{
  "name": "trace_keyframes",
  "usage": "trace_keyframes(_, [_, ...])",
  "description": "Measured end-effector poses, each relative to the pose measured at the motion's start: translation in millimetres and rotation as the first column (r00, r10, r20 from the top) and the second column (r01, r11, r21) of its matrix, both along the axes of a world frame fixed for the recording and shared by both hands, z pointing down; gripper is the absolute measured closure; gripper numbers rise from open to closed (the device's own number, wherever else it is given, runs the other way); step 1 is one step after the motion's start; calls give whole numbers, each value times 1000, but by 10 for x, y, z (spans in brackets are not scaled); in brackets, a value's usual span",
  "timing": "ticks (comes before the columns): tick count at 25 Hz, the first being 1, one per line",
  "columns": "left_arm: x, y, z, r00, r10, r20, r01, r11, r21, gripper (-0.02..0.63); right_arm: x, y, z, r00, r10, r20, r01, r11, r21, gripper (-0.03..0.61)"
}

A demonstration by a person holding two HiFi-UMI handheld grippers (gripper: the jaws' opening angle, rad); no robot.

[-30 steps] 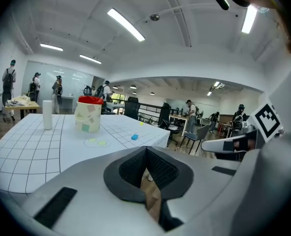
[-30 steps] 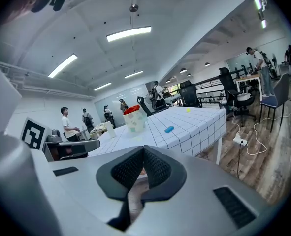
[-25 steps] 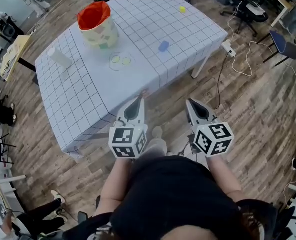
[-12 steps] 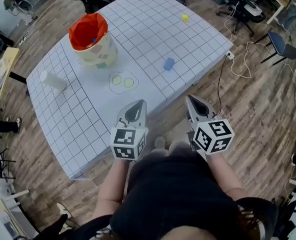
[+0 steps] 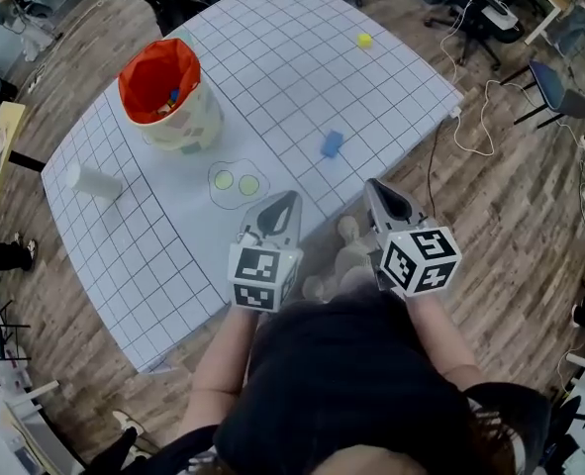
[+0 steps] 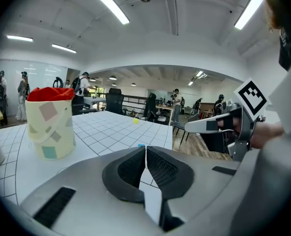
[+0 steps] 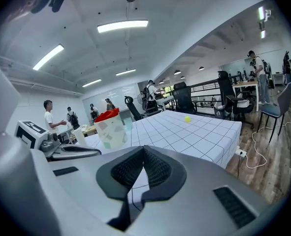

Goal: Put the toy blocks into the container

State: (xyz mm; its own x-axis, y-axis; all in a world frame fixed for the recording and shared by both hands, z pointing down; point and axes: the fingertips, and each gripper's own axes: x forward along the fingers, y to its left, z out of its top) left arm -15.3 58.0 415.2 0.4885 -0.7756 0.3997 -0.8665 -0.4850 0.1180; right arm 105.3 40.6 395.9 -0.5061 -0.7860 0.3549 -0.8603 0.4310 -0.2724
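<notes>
Between the left gripper's [image 6: 146, 154] ribbed pads nothing was caught; the dark faces were pressed together at their tips. So it was with the right gripper [image 7: 144, 154], its jaws closed on nothing. Both tools were held side by side, noses forward and tipped a little downward towards the near edge of the table [image 5: 292, 67], the left nose over the gridded cloth, the right one about at the edge.

Just beyond them the blue block [image 5: 332, 143] lay flat on the cloth near the right-hand edge. Its longer side seemed to run away from the person, though it was too small to be sure. Much farther off, by the far right corner, sat a yellow piece [image 5: 364, 40] whose shape could not be made out. The container [image 5: 188, 122] stood upright at the far left, well apart from both, its mouth up and a red lining folded over the rim. Only a few coloured bits showed inside.

A white cylinder [image 5: 92, 181] lay on its side at the left edge, and a clear piece with two yellow-green discs [image 5: 236, 181] lay just ahead of the left nose. Bare forearms [image 5: 223, 349] reached forward; the marker cubes [image 5: 260, 277] hid the hands
</notes>
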Motion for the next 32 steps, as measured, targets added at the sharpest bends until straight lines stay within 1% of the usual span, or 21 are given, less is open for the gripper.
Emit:
trace_keyframes(4, [71,-292,61,1000,-14,0,14,1000,2,581,45,-306,37,1000,-25,3,25,1000,-2,566])
trace_keyframes(7, [212,-516,100,1000,-6,-4,6,1000,-10,529,164,-555,41,999,-44,-3,44,999,-4,565])
trace_keyframes(10, [361,-744,174,1000,16,24,-15,999,-32,485,297,-836,83,998,-60,4,60,998,-20,566])
trace_keyframes(13, [478,-905,307,999,16,50,-13,997,-73,440,384,-1081,153,996,-90,9,90,995,-43,566])
trace_keyframes(16, [615,-1093,485,997,27,77,-18,994,-110,425,464,-1350,201,993,-120,9,120,992,-40,566])
trace_keyframes(20, [758,-1267,746,986,55,156,-29,986,-166,411,541,-1622,337,987,-161,18,161,985,-65,565])
trace_keyframes(23, [824,-1326,949,975,79,206,-29,971,-238,414,558,-1761,444,982,-188,24,190,976,-103,565])
trace_keyframes(26, [851,-1358,1113,967,86,241,-10,954,-300,416,509,-1872,536,973,-230,32,232,964,-131,565])
trace_keyframes(32, [861,-1458,1338,955,79,285,29,934,-356,416,430,-2100,677,957,-287,39,290,942,-167,565])
